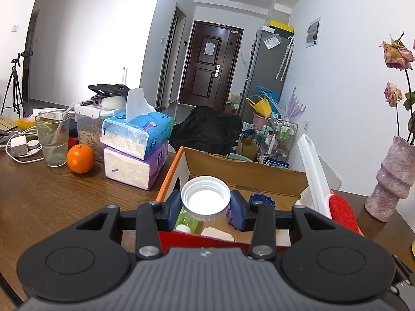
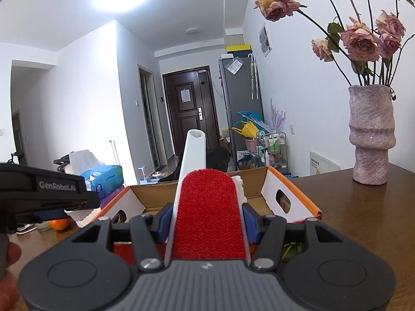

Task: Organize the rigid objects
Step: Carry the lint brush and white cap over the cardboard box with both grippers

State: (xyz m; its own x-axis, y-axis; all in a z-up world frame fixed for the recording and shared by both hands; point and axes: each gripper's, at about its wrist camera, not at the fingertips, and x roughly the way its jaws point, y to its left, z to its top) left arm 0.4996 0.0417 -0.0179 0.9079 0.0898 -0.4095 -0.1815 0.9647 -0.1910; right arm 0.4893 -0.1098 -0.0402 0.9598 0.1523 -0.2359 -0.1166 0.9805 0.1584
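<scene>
While both hands carry a load over the box, these are the risks and surroundings:

Cardboard box [image 1: 246, 173]: sits on the wooden table [image 1: 52, 194] at 12 o'clock from both grippers; it already holds a blue cap [image 1: 262, 200], a green bottle [image 1: 185, 220] and other small items, so a drop could bounce out or jam.

Lint brush [image 2: 207, 207]: clamped between the pads of the right gripper [image 2: 207, 223], white handle pointing away over the box; being long, it may catch the far wall or end up propped on the rim.

Vase of dried roses [image 2: 371, 134]: at 2 o'clock of the right gripper, near the box; a wide swing could topple it.

Tissue packs [image 1: 137, 150]: stacked at 10 o'clock, just beside the box's left wall.

White bottle cap [image 1: 206, 198]: pinched at its rim by the left gripper [image 1: 206, 207], above the box; a shallow hold may slip.

Orange [image 1: 81, 158]: at 10 o'clock, beside a glass [image 1: 53, 137], well clear.
</scene>
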